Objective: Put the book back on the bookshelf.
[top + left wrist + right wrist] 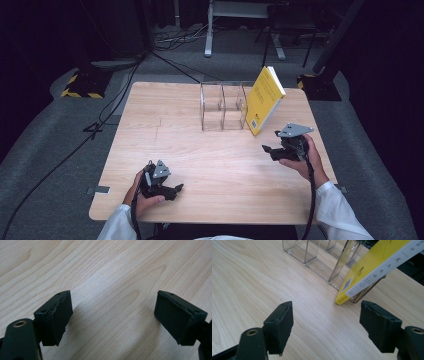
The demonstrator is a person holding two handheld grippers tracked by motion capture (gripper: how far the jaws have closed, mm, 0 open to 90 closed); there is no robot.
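Now | book (372, 267) tilted on rack (317, 257) | just beyond spread right tongs (327, 322) | left tongs (113, 315) spread

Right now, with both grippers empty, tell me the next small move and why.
Probably ease the right gripper forward toward the yellow book. Its jaws stand open, and the book leans tilted against the clear divider rack, bottom corner on the table, just ahead. The left gripper sits farther back.

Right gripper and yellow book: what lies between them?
Only bare table, seen in the right gripper view, separates the right gripper from the yellow book.
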